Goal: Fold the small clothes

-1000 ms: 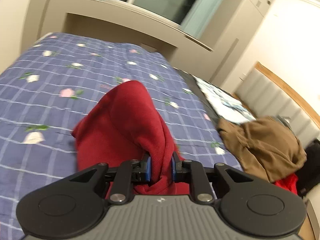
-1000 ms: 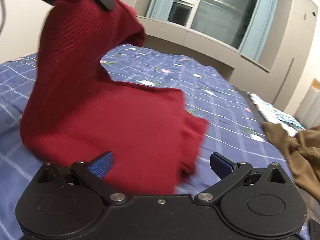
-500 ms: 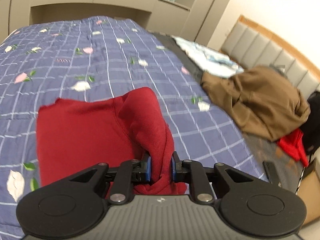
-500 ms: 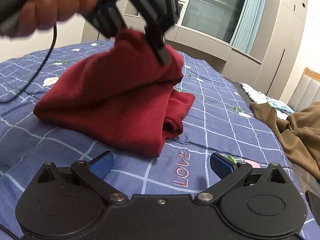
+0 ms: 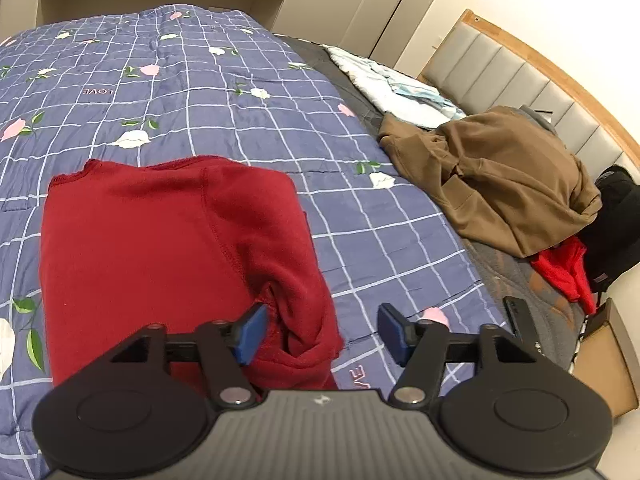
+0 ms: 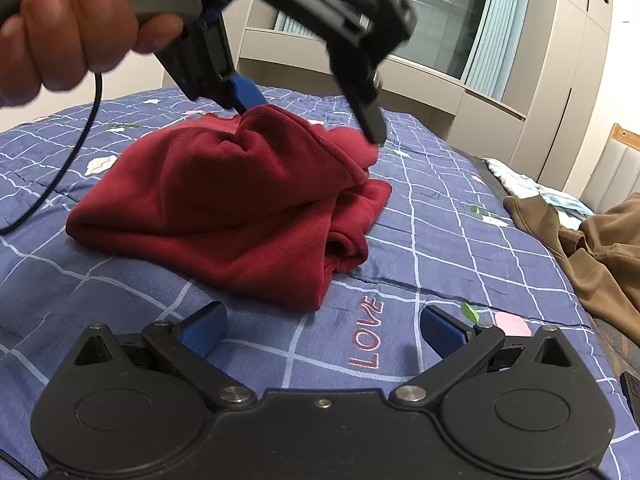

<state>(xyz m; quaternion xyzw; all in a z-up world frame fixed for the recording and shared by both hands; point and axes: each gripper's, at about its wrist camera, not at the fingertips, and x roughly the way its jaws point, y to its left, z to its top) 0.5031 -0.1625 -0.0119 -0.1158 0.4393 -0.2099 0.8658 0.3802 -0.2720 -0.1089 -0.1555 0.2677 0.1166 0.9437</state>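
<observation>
A dark red garment (image 5: 168, 248) lies folded over on the blue checked bedspread (image 5: 224, 92). My left gripper (image 5: 320, 334) hovers at its near right corner with jaws opening; a loose fold of red cloth sits between the blue pads, which no longer press it. In the right wrist view the same red garment (image 6: 240, 204) lies as a heap, and a hand (image 6: 68, 36) holds the left gripper (image 6: 312, 120) over its top. My right gripper (image 6: 324, 336) stands open low over the bedspread (image 6: 440, 240), in front of the garment, with nothing between its fingers.
A brown hoodie (image 5: 500, 176) lies crumpled at the bed's right side, with a pale printed cloth (image 5: 400, 88) behind it and a red item (image 5: 564, 276) and a black bag (image 5: 616, 224) nearer. A padded headboard (image 5: 520, 76) runs along the right. Wardrobes and a window (image 6: 440, 32) stand behind.
The left gripper brought the pinched red cloth down onto the garment, then its jaws spread and let the fold go. The right gripper stays open and has barely moved.
</observation>
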